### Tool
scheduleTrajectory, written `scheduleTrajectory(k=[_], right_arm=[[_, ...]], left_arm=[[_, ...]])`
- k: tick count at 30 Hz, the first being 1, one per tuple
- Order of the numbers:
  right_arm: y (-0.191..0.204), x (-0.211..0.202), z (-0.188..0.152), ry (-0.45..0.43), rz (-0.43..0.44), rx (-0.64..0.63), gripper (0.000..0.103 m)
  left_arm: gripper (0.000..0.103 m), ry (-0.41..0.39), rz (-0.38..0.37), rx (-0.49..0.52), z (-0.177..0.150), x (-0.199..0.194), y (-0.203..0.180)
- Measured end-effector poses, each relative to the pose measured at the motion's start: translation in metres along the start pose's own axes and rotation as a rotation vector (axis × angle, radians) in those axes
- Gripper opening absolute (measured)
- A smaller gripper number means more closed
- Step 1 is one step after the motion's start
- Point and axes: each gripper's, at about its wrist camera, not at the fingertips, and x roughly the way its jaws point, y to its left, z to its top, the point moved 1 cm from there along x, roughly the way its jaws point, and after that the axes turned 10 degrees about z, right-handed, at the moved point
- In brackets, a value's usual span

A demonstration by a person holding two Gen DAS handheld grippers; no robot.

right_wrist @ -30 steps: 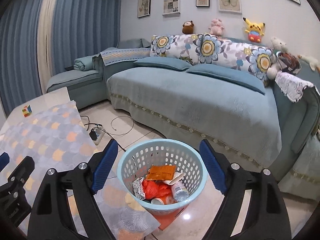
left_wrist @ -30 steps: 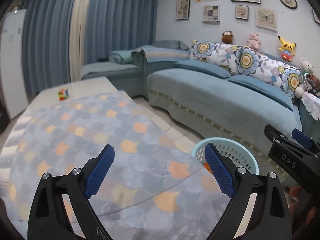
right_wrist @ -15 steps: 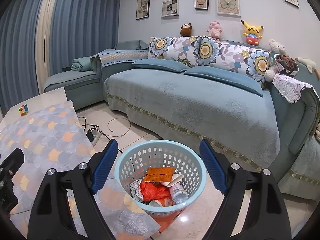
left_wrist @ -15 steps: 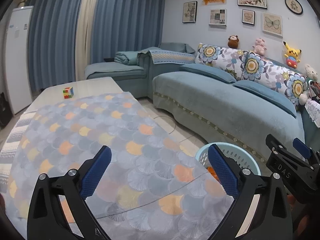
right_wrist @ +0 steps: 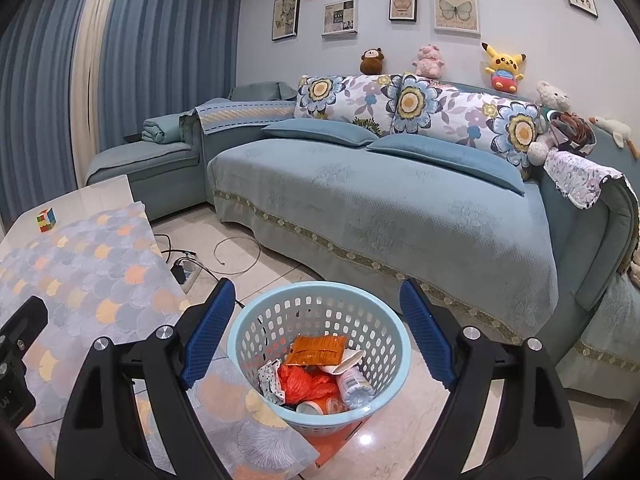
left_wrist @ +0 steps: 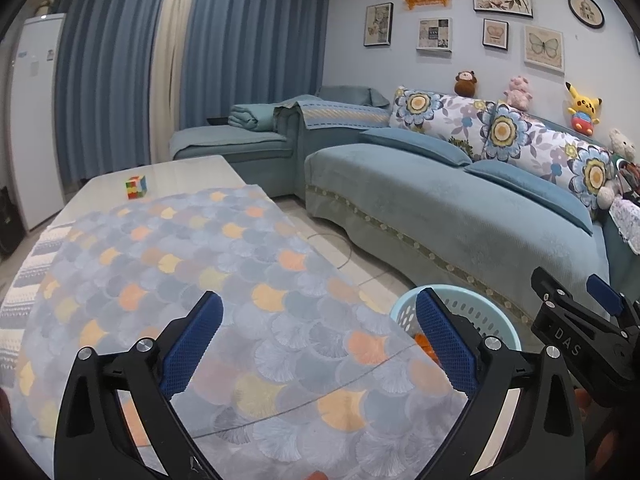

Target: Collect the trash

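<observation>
One light-blue basket point(right_wrist: 320, 300), one puzzle cube point(left_wrist: 136, 187) on the counter point(left_wrist: 180, 172), two tongs, three floral pillows, eight wall pictures.

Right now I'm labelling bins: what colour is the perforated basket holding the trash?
Light blue basket, best seen in the right wrist view.

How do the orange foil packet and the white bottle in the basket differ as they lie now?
The orange foil packet is flat and lies on top of the pile; the white bottle is rounded and lies tilted, lower, at the right. The packet is shiny orange; the bottle is white with a printed label. Both rest inside the light blue basket, in neither gripper.
</observation>
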Motion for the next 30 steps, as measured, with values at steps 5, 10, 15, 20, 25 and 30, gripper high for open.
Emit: scheduleTrajectory(k=[5, 10, 15, 20, 25, 30], right_arm=[[-0.0025, 0.0032, 0.0, 0.01, 0.008, 0.012, 0.08], [-0.0035, 0.0036, -0.0003, 0.007, 0.008, 0.013, 0.08], [-0.0012, 0.0031, -0.0007, 0.003, 0.008, 0.005, 0.08], [-0.0017, 0.0051, -0.0008, 0.01, 0.012, 0.012, 0.08], [-0.0023, 0.0076, -0.0011, 0.018, 0.015, 0.021, 0.08], [-0.0014, 0.0074, -0.0015, 0.019, 0.014, 0.021, 0.08]], left_arm=[[0.094, -0.005, 0.003, 0.015, 0.0009, -0.0016, -0.0036], [0.094, -0.006, 0.004, 0.012, 0.0011, -0.0014, -0.0029], [0.094, -0.005, 0.011, 0.009, -0.0001, -0.001, -0.0044], [0.095, 0.007, 0.011, 0.008, -0.0013, 0.001, -0.0043], [0.095, 0.012, 0.019, 0.009, -0.006, 0.0032, -0.0032], [0.095, 0.017, 0.015, 0.008, -0.0067, 0.0044, -0.0028]])
